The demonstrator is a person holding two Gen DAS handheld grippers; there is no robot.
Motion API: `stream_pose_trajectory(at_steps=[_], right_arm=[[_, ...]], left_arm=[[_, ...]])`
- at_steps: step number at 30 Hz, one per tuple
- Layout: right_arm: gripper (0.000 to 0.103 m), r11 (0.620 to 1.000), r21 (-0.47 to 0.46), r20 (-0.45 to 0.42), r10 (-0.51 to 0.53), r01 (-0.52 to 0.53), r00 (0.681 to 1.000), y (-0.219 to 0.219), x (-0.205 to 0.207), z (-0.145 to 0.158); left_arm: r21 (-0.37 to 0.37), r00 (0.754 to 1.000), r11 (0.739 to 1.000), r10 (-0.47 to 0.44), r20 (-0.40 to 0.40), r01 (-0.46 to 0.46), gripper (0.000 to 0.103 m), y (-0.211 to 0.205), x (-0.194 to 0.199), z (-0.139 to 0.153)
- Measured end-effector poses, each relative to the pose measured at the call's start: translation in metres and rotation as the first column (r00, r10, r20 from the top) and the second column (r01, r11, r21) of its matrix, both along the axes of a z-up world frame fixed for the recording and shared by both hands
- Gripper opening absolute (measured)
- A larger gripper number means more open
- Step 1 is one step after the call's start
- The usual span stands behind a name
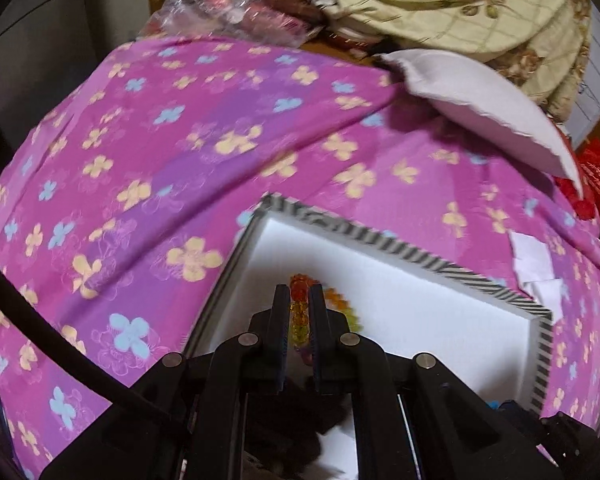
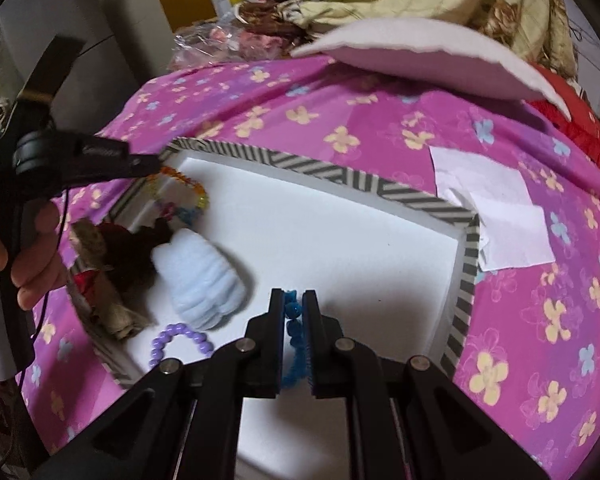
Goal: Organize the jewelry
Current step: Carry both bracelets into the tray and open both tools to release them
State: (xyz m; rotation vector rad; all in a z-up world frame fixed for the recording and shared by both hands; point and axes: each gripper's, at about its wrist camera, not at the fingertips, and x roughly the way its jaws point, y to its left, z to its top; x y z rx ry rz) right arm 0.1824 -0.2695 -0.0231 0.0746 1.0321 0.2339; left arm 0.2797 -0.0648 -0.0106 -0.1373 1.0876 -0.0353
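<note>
Down in the lower middle of the left wrist view, the multicoloured bead bracelet [image 1: 300,312] sat pinched between the pads of my left claw [image 1: 299,300], its orange, yellow and green beads running up the narrow gap and a loop of them curling out to the right over the white floor of the box. My right claw [image 2: 291,300] was likewise closed, gripping a blue bead bracelet [image 2: 291,312] that showed as a thin blue strand between its two black fingers in the lower middle of the right wrist view. Both bracelets hung over the striped-rim box [image 2: 340,172], whose white inside filled the centre of that frame. At the left of the right wrist view my left claw reached in from the left edge, the coloured beads dangling from its tip above the box's upper left corner, and my hand [image 2: 28,256] was wrapped round its handle. Inside the box, towards its left side, lay a pale blue fluffy scrunchie [image 2: 204,280], a dark maroon fluffy thing [image 2: 136,248] just beside it, and a purple bead bracelet [image 2: 180,340] near the lower rim. Around the box spread the pink flowered cloth [image 1: 160,140], with white paper pieces [image 2: 496,216] on it at the right, and a white foam sheet [image 1: 480,104] lay towards the upper right.
</note>
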Motion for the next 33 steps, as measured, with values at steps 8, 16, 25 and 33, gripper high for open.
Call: stream_pose_trajectory(at_steps=[8, 16, 25, 33], right_arm=[[0.016, 0.999, -0.006, -0.031, -0.044, 0.044, 0.999, -0.007, -0.003, -0.010], [0.037, 0.998, 0.003, -0.022, -0.059, 0.059, 0.998, -0.011, -0.025, 0.002], [0.048, 0.998, -0.003, 0.013, -0.062, 0.062, 0.998, 0.001, -0.057, 0.019], [0.052, 0.996, -0.005, 0.037, -0.085, 0.085, 0.996, 0.008, -0.080, 0.032]], left_arm=[[-0.040, 0.999, 0.999, 0.020, -0.035, -0.022, 0.039, 0.008, -0.002, -0.019], [-0.048, 1.000, 0.999, -0.007, -0.025, 0.006, 0.049, 0.005, -0.022, -0.011], [0.030, 0.997, 0.998, -0.059, 0.053, 0.058, 0.050, -0.004, -0.070, 0.014], [0.066, 0.992, 0.996, -0.073, 0.103, 0.066, 0.050, -0.009, -0.111, 0.031]])
